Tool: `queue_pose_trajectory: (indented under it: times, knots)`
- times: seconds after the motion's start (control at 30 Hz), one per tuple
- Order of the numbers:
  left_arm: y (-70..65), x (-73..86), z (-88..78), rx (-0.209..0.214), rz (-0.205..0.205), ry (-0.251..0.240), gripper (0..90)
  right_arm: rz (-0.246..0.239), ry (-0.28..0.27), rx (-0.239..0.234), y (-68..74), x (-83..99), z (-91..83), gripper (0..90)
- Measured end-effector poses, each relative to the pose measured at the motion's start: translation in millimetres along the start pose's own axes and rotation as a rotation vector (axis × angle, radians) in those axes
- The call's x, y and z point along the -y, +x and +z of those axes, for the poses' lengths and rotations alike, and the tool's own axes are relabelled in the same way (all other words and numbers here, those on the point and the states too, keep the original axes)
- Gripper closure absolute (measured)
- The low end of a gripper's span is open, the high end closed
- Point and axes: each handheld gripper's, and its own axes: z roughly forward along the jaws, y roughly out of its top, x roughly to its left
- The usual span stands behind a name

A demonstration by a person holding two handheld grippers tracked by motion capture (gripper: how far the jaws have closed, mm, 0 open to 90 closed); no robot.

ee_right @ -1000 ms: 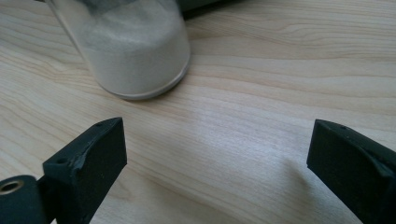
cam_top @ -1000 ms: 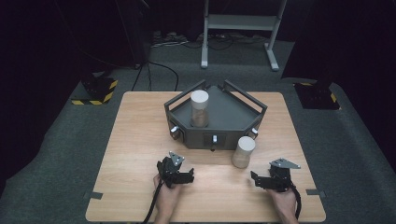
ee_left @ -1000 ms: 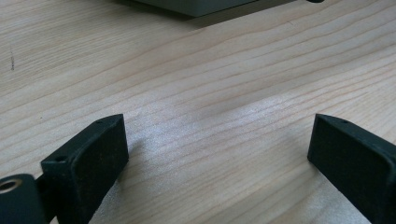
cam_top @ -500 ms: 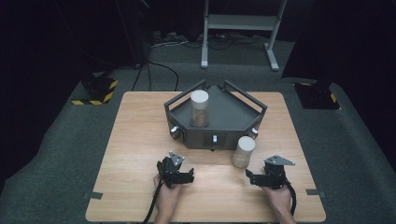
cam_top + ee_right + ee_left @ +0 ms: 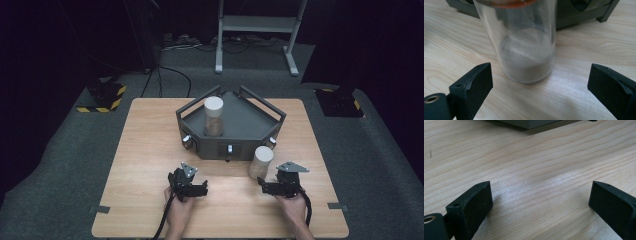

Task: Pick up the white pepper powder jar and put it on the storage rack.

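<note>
A clear jar point(image 5: 261, 162) with a white lid and brownish powder stands on the wooden table point(image 5: 150, 150), just in front of a dark grey tray point(image 5: 240, 125). A second, similar jar point(image 5: 213, 117) stands upright on that tray. My right gripper point(image 5: 265, 186) is open, low over the table, with its jaws pointing at the near jar. In the right gripper view the jar point(image 5: 524, 50) stands just beyond the tips of my right gripper point(image 5: 540, 82), untouched. My left gripper point(image 5: 199, 190) rests open near the front middle of the table; between its jaws point(image 5: 540, 200) lies bare wood.
The tray has raised bar rails and small knobs on its front wall point(image 5: 229, 148); its edge point(image 5: 529, 123) shows at the top of the left gripper view. Beyond the table are a metal stand point(image 5: 257, 30), cables and yellow-black marked blocks point(image 5: 102, 97) on grey carpet.
My right gripper has moved a little to the left and away from the table's front edge, closer to the near jar. The left gripper has stayed put.
</note>
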Motion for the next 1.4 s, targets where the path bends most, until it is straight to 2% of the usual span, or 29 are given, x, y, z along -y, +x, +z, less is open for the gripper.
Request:
queue_pose_trajectory:
  times: [0.27, 0.43, 0.97, 1.4]
  knots:
    - [0.1, -0.3, -0.1, 0.0, 0.002, 0.002, 5.0, -0.002, -0.014, -0.009, 4.1, -6.1, 4.3, 6.2]
    - [0.0, 0.0, 0.0, 0.0, 0.0, 0.0, 5.0, 0.014, -0.035, -0.014, 4.7, -9.1, 5.6, 7.7]
    - [0.1, -0.1, 0.0, 0.0, 0.001, 0.0, 5.0, 0.006, -0.056, -0.008, 9.7, -23.5, 14.3, 13.3]
    - [0.0, 0.0, -0.1, 0.001, 0.001, 0.0, 5.0, 0.027, -0.075, -0.01, 8.1, -24.3, 18.5, 18.8]
